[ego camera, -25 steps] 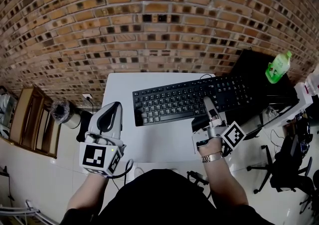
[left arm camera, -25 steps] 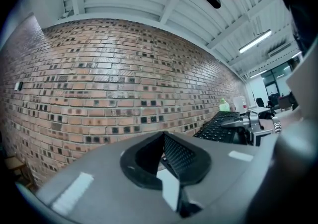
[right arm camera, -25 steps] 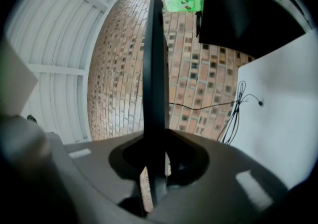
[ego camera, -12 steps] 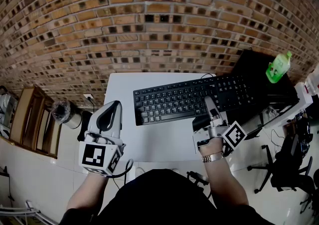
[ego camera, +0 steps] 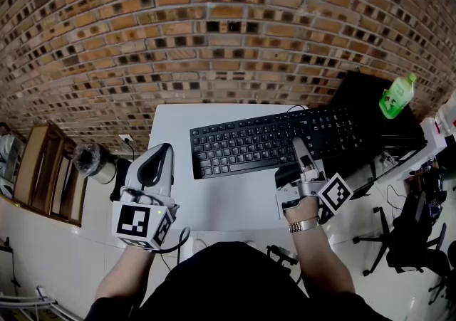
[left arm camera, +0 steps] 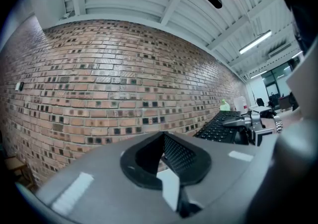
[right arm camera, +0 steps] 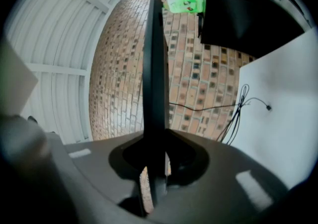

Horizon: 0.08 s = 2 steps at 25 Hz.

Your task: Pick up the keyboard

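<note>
Right gripper (ego camera: pixel 298 147) jaws grasp the black keyboard's (ego camera: pixel 242 145) near edge; left gripper (ego camera: pixel 162 152) jaws clenched empty, well apart to its left.

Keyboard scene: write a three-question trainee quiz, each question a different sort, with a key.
1. True or false: the left gripper is shut with nothing between its jaws.
2. Multiple choice: where on the keyboard is the right gripper clamped? A. the edge nearest the person. B. the edge nearest the brick wall. C. its left end.
3. Fill the gap: the bottle to the right of the keyboard in the head view is ___ in colour.

Key: 1 true; 2 A; 3 green.
</note>
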Available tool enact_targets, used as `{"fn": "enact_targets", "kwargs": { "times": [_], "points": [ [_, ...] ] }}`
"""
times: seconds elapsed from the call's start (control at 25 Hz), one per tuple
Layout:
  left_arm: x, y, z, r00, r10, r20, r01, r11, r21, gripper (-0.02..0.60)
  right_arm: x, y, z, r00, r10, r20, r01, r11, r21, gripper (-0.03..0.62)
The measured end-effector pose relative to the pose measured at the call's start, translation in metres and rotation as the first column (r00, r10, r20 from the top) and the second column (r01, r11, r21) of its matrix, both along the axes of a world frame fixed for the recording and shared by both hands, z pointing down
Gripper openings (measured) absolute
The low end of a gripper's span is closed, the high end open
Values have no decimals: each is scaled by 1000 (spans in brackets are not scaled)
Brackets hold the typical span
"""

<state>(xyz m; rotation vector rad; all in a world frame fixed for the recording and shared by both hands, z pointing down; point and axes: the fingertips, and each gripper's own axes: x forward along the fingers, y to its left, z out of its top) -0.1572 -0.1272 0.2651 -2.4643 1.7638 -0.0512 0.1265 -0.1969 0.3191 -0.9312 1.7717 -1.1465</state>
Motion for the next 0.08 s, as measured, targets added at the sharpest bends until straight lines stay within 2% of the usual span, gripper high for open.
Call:
{"fn": "enact_targets", "kwargs": {
  "times": [0.08],
  "points": [
    [0, -1, 0, 1000, -1, 0, 1, 1000, 1, 6, 0, -1, 0, 1000, 1, -3, -1, 1000, 1, 64]
  ]
}}
